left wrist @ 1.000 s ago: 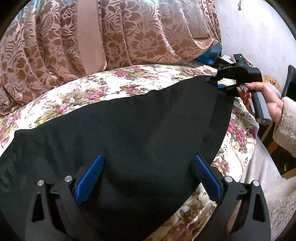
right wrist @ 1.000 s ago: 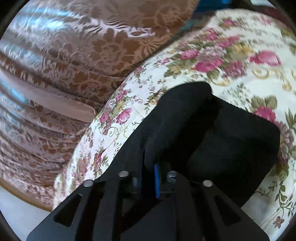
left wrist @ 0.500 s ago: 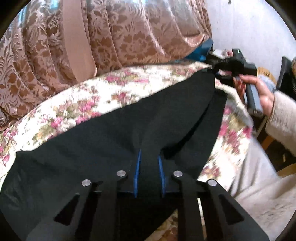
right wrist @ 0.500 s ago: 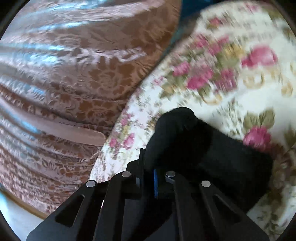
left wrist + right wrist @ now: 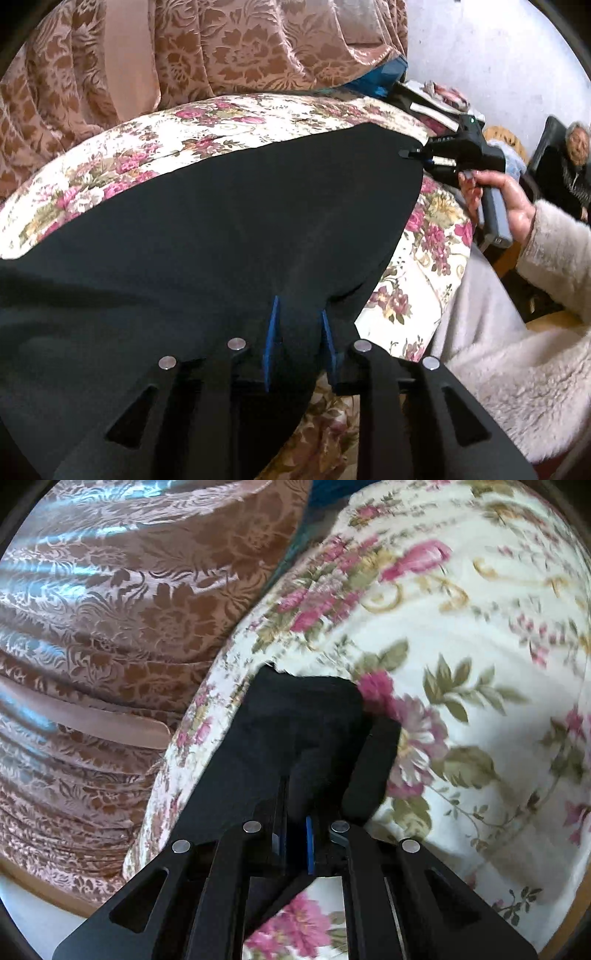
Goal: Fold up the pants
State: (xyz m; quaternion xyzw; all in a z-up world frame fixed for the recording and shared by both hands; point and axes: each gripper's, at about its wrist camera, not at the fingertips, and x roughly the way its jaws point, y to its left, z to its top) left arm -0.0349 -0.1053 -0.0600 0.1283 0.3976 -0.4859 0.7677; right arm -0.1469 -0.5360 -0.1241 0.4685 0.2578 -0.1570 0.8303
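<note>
Black pants (image 5: 221, 229) lie spread across a floral bedspread (image 5: 184, 129). My left gripper (image 5: 300, 332) has a raised fold of the near edge between its blue pads; the jaws are opening slightly while the pads still press the cloth. At the far right corner of the pants, a hand holds my right gripper (image 5: 408, 153), shut on the fabric. In the right wrist view the right gripper (image 5: 293, 843) pinches a bunched black corner of the pants (image 5: 303, 720) over the bedspread (image 5: 461, 646).
A brown patterned curtain (image 5: 221, 44) hangs behind the bed, also the curtain (image 5: 110, 609) at left. A blue object (image 5: 380, 77) and clutter sit at the bed's far end. A fluffy cream sleeve (image 5: 554, 251) is at right, and a seated person (image 5: 569, 166) beyond.
My left gripper went from wide open to closed on a fold of the pants. The right gripper carried its corner outward, pulling the far edge taut.
</note>
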